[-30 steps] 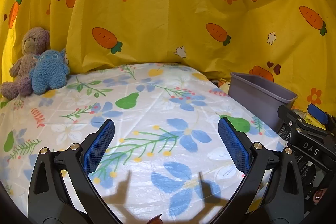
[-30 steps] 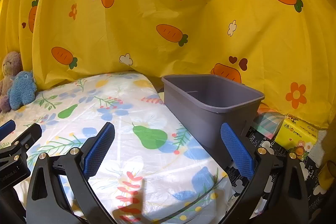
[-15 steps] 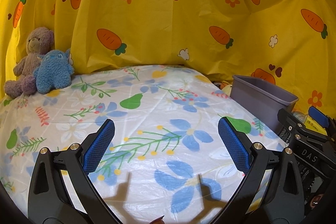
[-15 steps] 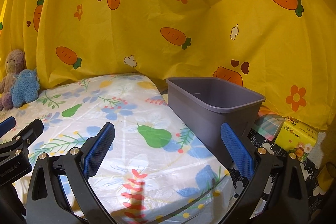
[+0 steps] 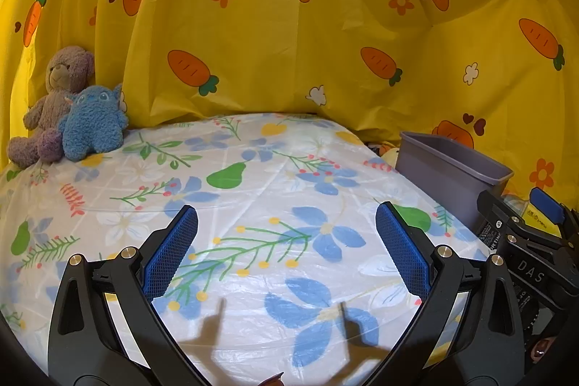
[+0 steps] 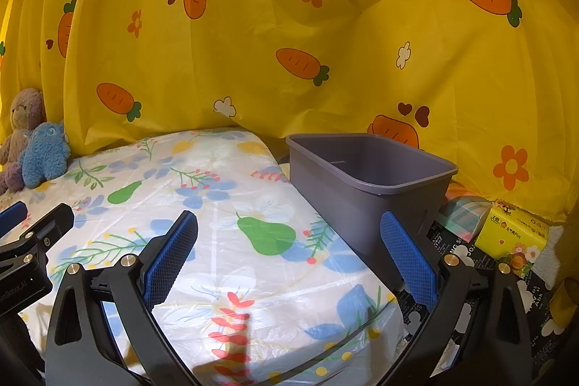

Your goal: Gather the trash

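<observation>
Yellow carrot curtain (image 5: 289, 35) hangs behind the flowery table (image 5: 253, 190), both the left gripper (image 5: 286, 252) and right gripper (image 6: 289, 254) hold nothing with jaws spread wide, and with no trash showing, a grab might tip the gray bin (image 6: 365, 190) at 2 o'clock.

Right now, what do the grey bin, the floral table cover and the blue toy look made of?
Grey bin: looks like moulded plastic with a matte finish; thin rolled rim, smooth uniform walls.
Floral table cover: probably thin plastic film, glossy; it shows glare patches and fine creases.
Blue toy: plush fabric, shaggy and matte; nubbly pile all over.
</observation>
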The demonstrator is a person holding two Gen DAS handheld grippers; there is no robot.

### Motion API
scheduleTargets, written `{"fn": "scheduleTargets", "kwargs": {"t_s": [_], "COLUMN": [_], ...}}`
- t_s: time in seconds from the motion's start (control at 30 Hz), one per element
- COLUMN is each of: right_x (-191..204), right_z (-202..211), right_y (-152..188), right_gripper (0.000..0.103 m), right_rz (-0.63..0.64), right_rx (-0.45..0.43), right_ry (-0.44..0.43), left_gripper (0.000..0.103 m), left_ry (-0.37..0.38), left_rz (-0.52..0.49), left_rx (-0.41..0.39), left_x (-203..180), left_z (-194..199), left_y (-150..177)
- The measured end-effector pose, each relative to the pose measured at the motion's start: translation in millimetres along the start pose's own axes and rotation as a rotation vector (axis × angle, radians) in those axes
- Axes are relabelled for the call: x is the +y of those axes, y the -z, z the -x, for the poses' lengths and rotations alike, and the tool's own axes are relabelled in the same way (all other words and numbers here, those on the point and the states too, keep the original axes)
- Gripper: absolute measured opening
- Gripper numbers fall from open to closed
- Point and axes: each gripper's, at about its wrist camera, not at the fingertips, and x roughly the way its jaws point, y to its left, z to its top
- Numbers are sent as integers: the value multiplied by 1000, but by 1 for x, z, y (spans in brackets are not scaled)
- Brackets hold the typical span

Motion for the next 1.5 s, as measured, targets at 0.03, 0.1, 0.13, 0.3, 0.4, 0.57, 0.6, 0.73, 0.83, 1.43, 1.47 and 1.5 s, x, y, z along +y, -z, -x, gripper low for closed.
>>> {"fn": "scheduleTargets", "kwargs": {"t_s": [0.03, 0.1, 0.13, 0.3, 0.4, 0.57, 0.6, 0.73, 0.83, 1.43, 1.47, 1.5], "right_x": [0, 1, 1, 2, 4, 6, 5, 5, 5, 8, 8, 8], "right_z": [0, 0, 1, 1, 2, 2, 2, 2, 2, 3, 3, 3], "right_y": [0, 0, 0, 0, 0, -1, -1, -1, 0, -1, -1, -1], "right_gripper": [97, 97, 97, 97, 97, 97, 97, 97, 97, 97, 97, 97], "right_rz": [0, 0, 0, -2, -1, -2, -3, -1, -3, -3, -3, -3], "right_rx": [0, -1, -2, -1, -2, -2, -2, -3, -3, -4, -4, -4], "right_ry": [1, 3, 3, 2, 2, 3, 4, 2, 3, 6, 5, 6], "left_gripper": [97, 97, 97, 97, 97, 97, 97, 97, 97, 97, 97, 97], "left_ry": [1, 1, 2, 3, 0, 0, 1, 1, 1, 1, 2, 2], "left_rz": [1, -1, -1, 5, 8, 9, 9, 10, 9, 12, 12, 13], "left_rx": [0, -1, -1, 1, 2, 3, 3, 4, 4, 5, 4, 4], "left_x": [0, 0, 1, 1, 2, 3, 3, 3, 3, 2, 2, 2], "left_z": [0, 0, 0, 0, 0, 0, 0, -1, -1, -2, -2, -2], "left_y": [0, 0, 0, -1, -1, -2, -2, -2, -2, -2, -2, -2]}}
